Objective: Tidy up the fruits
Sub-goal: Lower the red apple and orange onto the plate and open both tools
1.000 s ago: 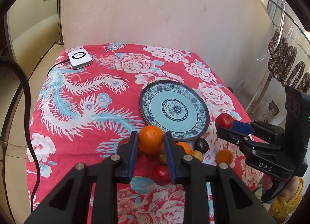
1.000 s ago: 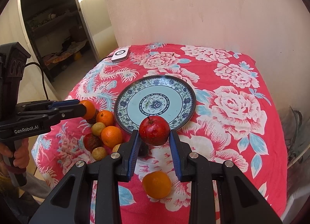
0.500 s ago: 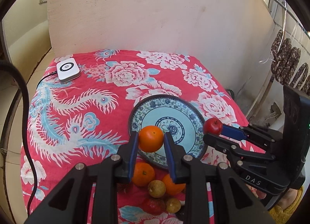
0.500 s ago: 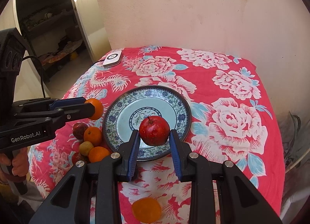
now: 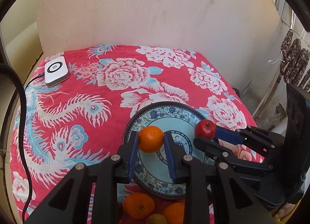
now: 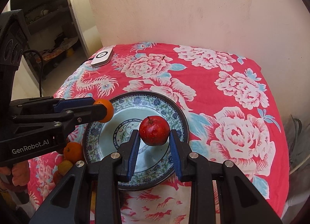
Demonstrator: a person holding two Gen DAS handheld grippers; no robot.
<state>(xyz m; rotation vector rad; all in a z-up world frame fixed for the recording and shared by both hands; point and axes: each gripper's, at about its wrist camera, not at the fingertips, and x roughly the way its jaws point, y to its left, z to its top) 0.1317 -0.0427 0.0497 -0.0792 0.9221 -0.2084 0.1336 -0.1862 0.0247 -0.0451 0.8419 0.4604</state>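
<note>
My left gripper [image 5: 151,139] is shut on an orange [image 5: 150,138] and holds it over the left part of the blue-patterned plate [image 5: 170,112]. The right gripper [image 6: 154,133] is shut on a red apple [image 6: 154,130], held above the middle of the same plate [image 6: 176,111]. In the left wrist view the apple [image 5: 205,129] and right gripper [image 5: 206,133] hang over the plate's right rim. In the right wrist view the orange [image 6: 106,110] and left gripper [image 6: 100,108] sit at the plate's left rim. Loose oranges [image 5: 139,205] lie on the cloth near the plate.
A red floral cloth [image 5: 77,107] covers the table. A white device [image 5: 56,70] with a black cable rests at the far left corner. More small fruits [image 6: 73,151] lie left of the plate. A wall [image 6: 174,10] stands behind the table. A hand [image 6: 18,171] grips the left tool.
Both grippers have moved forward over the table with their fruits, from the pile at the near edge to above the plate. The loose fruits now sit behind the fingers.
</note>
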